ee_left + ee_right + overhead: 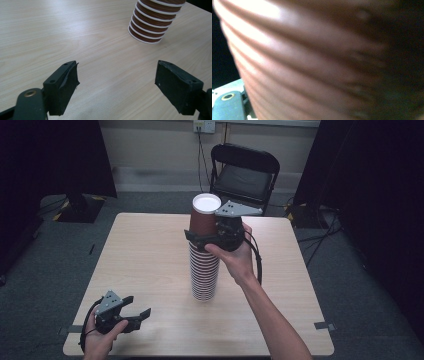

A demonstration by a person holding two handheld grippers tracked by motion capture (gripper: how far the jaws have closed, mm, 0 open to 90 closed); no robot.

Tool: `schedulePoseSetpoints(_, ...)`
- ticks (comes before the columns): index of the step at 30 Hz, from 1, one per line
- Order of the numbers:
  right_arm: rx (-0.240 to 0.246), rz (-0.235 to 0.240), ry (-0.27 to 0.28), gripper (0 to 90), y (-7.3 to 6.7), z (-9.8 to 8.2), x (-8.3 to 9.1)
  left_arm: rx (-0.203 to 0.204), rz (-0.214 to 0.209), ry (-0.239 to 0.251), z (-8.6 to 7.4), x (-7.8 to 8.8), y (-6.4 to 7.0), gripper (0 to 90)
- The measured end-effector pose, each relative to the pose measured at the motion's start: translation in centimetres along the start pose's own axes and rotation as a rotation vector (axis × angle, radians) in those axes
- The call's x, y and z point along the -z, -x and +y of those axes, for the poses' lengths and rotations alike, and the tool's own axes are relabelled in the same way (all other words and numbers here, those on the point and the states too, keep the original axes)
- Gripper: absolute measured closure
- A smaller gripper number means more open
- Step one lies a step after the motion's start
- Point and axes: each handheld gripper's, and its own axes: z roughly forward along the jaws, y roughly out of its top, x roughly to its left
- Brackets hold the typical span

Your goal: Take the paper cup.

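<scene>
- Grey carpet runs around a pale wooden table (150, 250), with a black folding chair (243, 175) behind the table's far edge and dark curtains hanging at both sides of the room.
- Taking the stack of brown paper cups (204, 270) as the landmark: it stands upside down on the table, a little right of the middle, with white rims ringing it all the way down.
- Well to the left of the stack and nearer the person, the left gripper (136, 312) rests low at the table's near left corner, held in the left hand (100, 337).
- From the left gripper view, its two black jaws stand wide apart with nothing between them, only bare wood grain; the foot of the stack (152, 25) shows beyond them, up and to the right.
- At the top of the stack sits the top cup (202, 217), its white base facing up, standing higher than the packed rims beneath it.
- Level with the lower part of that cup, the right gripper (200, 239) comes in from the stack's right side, carried by the right hand (235, 257), and its dark jaws reach around the cup.
- From the right gripper view, the brown ribbed cup wall (312, 62) sits very near the lens and is blurred, so the pads are hidden.
- Its jaws stand about as wide as they go; whether they press on the cup or merely flank it, I cannot tell.
</scene>
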Motion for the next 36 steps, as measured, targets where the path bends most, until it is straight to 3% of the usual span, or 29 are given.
schedulePoseSetpoints(12, 0.009, 0.004, 0.006, 10.5, 0.0, 0.1, 0.1, -0.004, 0.0, -0.003, 0.0, 0.0, 0.0, 18.4)
schedulePoseSetpoints(15, 0.004, 0.005, 0.035, 10.8, 0.1, 0.4, 0.4, -0.001, -0.001, -0.001, 0.0, 0.0, 0.0, 18.4)
schedulePoseSetpoints(36, -0.006, 0.015, 0.1, 11.2, 0.2, 2.7, 1.5, -0.006, 0.007, -0.003, 0.0, 0.0, 0.0, 18.5)
